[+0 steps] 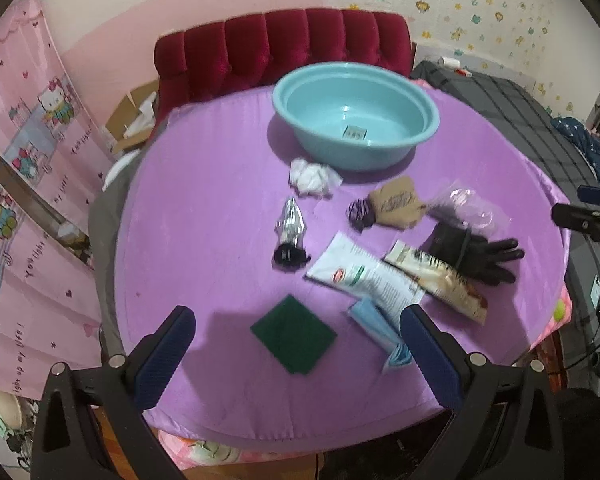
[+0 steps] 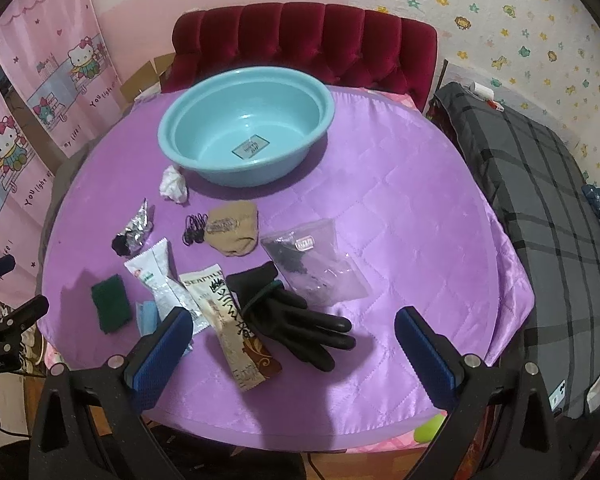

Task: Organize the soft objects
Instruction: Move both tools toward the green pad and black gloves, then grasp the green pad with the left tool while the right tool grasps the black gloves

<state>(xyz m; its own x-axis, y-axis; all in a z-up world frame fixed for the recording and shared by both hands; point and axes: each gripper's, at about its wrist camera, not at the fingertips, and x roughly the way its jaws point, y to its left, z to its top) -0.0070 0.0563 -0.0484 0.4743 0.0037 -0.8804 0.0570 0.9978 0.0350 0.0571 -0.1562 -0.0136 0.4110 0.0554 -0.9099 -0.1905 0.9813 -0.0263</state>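
Purple quilted cloth (image 2: 400, 208) is spread over the desk, with a red tufted headboard (image 2: 300, 40) behind it. At the far side a light blue basin (image 2: 188, 160) is set, holding only a label on its bottom. Nearer, the soft objects are scattered: a crumpled white tissue (image 2: 174, 186), a tan pouch (image 2: 234, 226), a black glove (image 2: 300, 320), a clear plastic bag (image 2: 316, 264), two sachets and a green scouring pad (image 1: 294, 334). The left gripper (image 1: 298, 344) and the right gripper (image 2: 294, 344) are held above the near edge, fingers spread wide, nothing grasped.
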